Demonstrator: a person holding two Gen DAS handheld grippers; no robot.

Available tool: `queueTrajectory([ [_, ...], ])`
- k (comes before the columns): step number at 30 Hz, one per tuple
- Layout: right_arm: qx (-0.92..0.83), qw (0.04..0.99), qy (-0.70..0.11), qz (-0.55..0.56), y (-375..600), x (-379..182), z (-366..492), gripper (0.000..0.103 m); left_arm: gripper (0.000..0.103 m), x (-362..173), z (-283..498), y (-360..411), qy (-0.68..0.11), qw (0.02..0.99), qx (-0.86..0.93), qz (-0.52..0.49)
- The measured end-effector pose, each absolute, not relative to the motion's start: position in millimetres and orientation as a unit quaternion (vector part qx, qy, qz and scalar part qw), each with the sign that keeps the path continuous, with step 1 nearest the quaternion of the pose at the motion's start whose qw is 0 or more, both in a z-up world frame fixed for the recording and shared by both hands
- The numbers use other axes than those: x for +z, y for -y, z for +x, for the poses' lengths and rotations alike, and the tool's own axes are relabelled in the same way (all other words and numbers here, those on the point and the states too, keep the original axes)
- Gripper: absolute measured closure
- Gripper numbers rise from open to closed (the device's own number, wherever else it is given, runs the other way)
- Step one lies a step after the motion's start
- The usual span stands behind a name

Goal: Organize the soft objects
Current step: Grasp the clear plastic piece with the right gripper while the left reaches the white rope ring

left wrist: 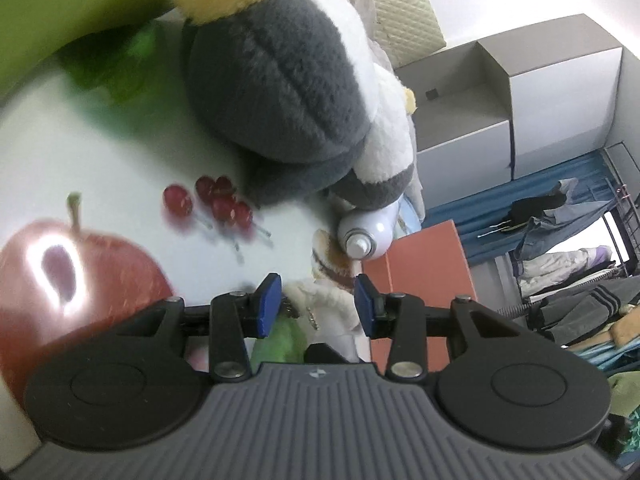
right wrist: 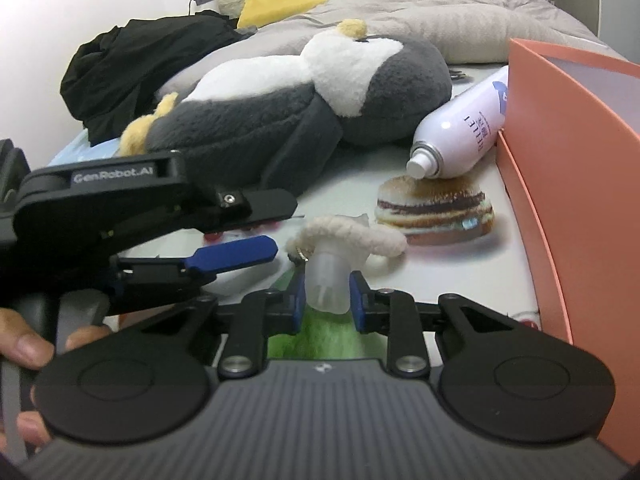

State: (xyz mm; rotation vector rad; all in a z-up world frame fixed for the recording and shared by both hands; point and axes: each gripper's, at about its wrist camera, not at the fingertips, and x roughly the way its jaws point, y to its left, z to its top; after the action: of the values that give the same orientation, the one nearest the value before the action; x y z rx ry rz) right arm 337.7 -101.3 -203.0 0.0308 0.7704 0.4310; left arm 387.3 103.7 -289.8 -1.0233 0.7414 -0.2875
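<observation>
1. My right gripper (right wrist: 326, 294) sits low over the printed tablecloth (right wrist: 440, 264), its 2 blue pads (right wrist: 359, 298) narrowly apart around a translucent plastic piece (right wrist: 326, 280). The piece looks pinched between them, though I cannot confirm firm contact on both sides.
2. That plastic piece is attached to a small cream fuzzy toy (right wrist: 352, 234) with a metal ring, which lies on the cloth just ahead of the pads; something green and fuzzy (right wrist: 316, 338) shows under the gripper.
3. My left gripper (left wrist: 316, 304) is open, its blue pads (left wrist: 268, 306) spread wide with nothing between them. The same cream toy (left wrist: 328, 300) lies in the gap beyond the tips, apart from both pads.
4. In the right wrist view the left gripper (right wrist: 256, 226) reaches in from the left, tips beside the cream toy, my hand (right wrist: 28, 344) on its handle.
5. The big grey-and-white plush penguin (right wrist: 288, 112) lies on its side further back on the cloth, touching a grey duvet (right wrist: 440, 16).
6. A white spray can (right wrist: 460, 128) lies tilted between the penguin and an orange box (right wrist: 580, 160), its nozzle over a printed burger (right wrist: 436, 208).
7. A black garment (right wrist: 132, 60) is heaped behind the penguin.
</observation>
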Motion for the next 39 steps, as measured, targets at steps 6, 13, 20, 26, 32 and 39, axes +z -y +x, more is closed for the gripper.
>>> queueTrajectory([
  [6, 0.212, 0.903, -0.372, 0.024, 106.1, -193.3, 318.4, 0.078, 0.058, -292.4, 367.2, -99.2, -0.354, 0.769, -0.142, -0.513],
  [13, 0.214, 0.903, -0.372, 0.029, 110.2, -184.6, 297.7, 0.078, 0.058, -298.8, 339.9, -95.6, -0.347, 0.735, -0.13, -0.568],
  [20, 0.221, 0.9, -0.375, 0.034, 116.4, -177.4, 277.1, 0.079, 0.058, -309.1, 320.1, -96.3, -0.329, 0.681, -0.129, -0.641],
  [26, 0.222, 0.9, -0.375, 0.032, 120.8, -173.2, 262.2, 0.079, 0.059, -315.2, 310.6, -93.1, -0.327, 0.655, -0.124, -0.67],
  [32, 0.22, 0.9, -0.374, 0.024, 126.7, -172.4, 250.9, 0.079, 0.067, -313.5, 304.7, -86.2, -0.345, 0.654, -0.115, -0.663],
  [39, 0.221, 0.897, -0.383, 0.008, 129.1, -174.8, 243.4, 0.079, 0.099, -306.2, 297.9, -81.8, -0.36, 0.684, -0.097, -0.627],
])
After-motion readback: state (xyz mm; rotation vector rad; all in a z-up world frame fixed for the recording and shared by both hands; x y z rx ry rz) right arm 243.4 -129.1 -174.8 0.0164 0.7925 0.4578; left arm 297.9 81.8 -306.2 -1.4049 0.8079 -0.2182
